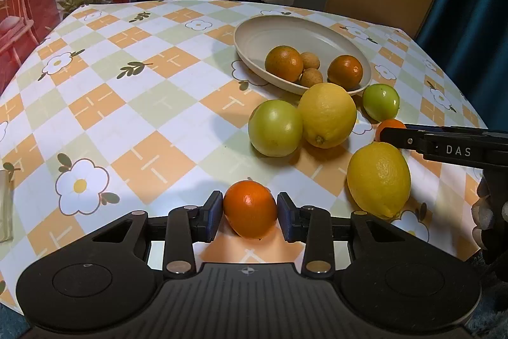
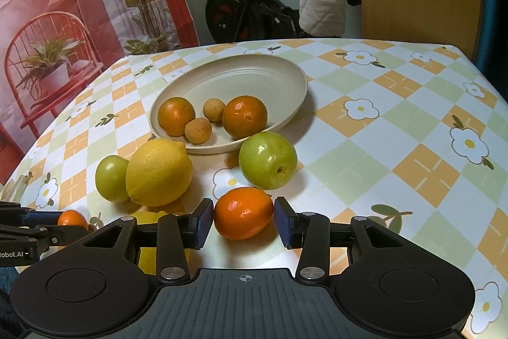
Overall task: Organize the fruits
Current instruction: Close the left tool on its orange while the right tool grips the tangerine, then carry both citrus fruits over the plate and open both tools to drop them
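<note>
My left gripper [image 1: 250,213] is shut on a small orange [image 1: 250,208] that rests on the flowered tablecloth, its blue pads against both sides. My right gripper [image 2: 243,213] holds a second small orange [image 2: 243,212] the same way, pads touching its flanks. Each gripper also shows in the other view: the right gripper [image 1: 393,130] at the right edge, the left gripper [image 2: 73,224] at the lower left. A beige plate [image 1: 254,30] [image 2: 285,65] beyond them holds two oranges and two small brown fruits.
Two lemons [image 1: 327,115] [image 1: 379,178] and two green fruits [image 1: 274,127] [image 1: 381,102] lie loose between the plate and the grippers. Bare tablecloth spreads to the left in the left wrist view. An exercise bike [image 2: 241,5] stands beyond the far edge.
</note>
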Motion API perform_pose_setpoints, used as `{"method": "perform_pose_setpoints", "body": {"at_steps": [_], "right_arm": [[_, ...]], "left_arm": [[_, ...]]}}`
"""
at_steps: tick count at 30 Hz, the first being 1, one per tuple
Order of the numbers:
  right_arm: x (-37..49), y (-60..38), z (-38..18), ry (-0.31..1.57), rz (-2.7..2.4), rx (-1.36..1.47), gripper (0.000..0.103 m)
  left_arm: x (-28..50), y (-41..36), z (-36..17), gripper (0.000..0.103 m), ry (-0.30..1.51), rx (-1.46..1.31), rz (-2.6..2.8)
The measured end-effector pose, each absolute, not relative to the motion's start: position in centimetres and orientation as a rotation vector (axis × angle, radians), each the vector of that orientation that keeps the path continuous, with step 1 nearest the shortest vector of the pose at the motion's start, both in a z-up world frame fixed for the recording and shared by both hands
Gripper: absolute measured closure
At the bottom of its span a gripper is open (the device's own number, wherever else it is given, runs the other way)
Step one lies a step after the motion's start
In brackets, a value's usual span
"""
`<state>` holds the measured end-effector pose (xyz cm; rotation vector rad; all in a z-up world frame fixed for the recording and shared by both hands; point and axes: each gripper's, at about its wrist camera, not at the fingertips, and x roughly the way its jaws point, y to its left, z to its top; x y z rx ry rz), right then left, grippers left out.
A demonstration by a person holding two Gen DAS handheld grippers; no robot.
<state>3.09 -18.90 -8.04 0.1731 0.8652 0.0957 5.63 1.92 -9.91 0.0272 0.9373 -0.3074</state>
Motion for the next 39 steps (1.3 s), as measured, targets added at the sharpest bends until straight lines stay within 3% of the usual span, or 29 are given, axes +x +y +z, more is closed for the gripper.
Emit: {"method": "perform_pose_setpoints", "body": {"at_steps": [16, 39], "right_arm": [[3.1, -19.3, -8.4, 0.852, 0.101, 0.223, 0.064], [4.0, -20.7, -2.2, 0.704, 0.094, 0.148, 0.064]], "left_arm": [[5.6, 2.2, -9.2, 0.064, 0.904, -0.001, -0.305], [8.0, 3.8, -2.9, 0.064, 0.726, -0.073, -0.31]]}}
